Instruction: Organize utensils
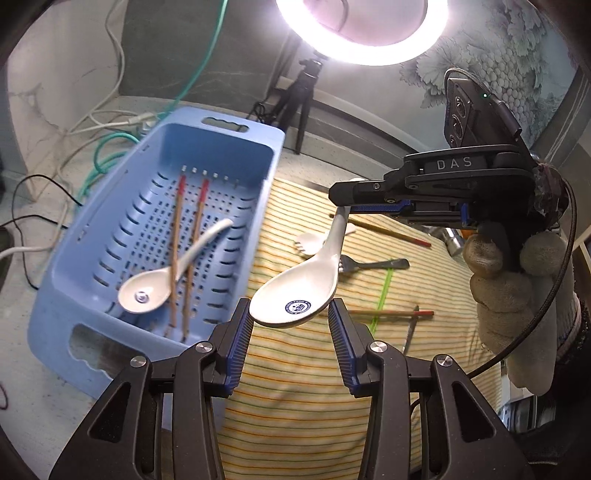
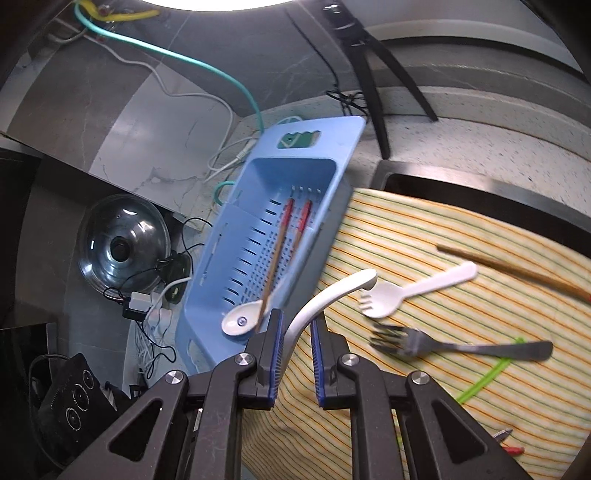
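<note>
Speckled counter (image 2: 480,122) under a ring light (image 1: 362,33), spread with a striped cloth (image 1: 295,369). White ceramic spoon (image 1: 295,295): held aloft above the cloth, handle clamped in the right tongs (image 2: 297,332), bowl hanging between the fingers of the left tongs (image 1: 291,321), which stand apart and do not press it. Blue slotted basket (image 1: 92,258): just left of the cloth, holding a second white spoon (image 1: 147,291) and two red-tipped chopsticks (image 1: 184,251). On the cloth: white plastic spork (image 2: 388,295), dark metal fork (image 2: 443,345), loose chopsticks (image 1: 388,230), green straw (image 1: 382,295). Gloved hand (image 1: 517,288) on the right tongs.
</note>
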The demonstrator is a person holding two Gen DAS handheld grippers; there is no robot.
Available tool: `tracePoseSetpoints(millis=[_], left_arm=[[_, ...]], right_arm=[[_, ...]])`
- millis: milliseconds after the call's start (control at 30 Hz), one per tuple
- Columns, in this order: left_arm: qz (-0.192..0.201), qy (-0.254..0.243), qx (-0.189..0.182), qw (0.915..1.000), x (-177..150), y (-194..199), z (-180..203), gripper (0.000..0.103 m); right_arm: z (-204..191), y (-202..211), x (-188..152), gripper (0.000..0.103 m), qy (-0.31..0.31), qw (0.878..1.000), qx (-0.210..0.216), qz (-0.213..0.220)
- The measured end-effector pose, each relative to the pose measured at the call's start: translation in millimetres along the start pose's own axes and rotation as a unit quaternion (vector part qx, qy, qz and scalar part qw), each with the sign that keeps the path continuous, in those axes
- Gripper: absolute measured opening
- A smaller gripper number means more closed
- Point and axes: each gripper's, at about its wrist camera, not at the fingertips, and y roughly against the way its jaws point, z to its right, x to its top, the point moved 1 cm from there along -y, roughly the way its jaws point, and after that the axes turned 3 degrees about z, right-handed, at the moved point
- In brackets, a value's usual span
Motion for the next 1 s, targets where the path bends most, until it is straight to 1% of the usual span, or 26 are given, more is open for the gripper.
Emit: tracePoseSetpoints(millis=[133,333,533,700,933,1000], left_arm=[[0.005,0.006,0.011,0.9999,5,2,-14,0.040],[0.003,0.016,0.021,0.9996,9,-2,-33,0.040],[-0.004,0.026,0.027,0.9993,8,-5,-46,0.040],[-0.009,0.030,0.033,0.9990,7,-7,-51,0.040],[-0.016,0.028,0.047,0.9984,7,-12,-55,0.040],[-0.016,0.032,0.053,0.9980,8,-11,-57,0.040]], right_arm=[[-14,-14,11,0.012,0.009,1.000,0.006,-0.005],[-27,-37,23,0.012,0.017,1.000,0.006,-0.016],[-33,-57,27,0.012,0.022,0.999,0.003,-0.029],[-41,-66,28,0.012,0.041,0.999,-0.003,-0.032],[-47,-74,30,0.015,0.064,0.997,-0.017,-0.037],[-48,-75,30,0.019,0.071,0.996,-0.028,-0.038]])
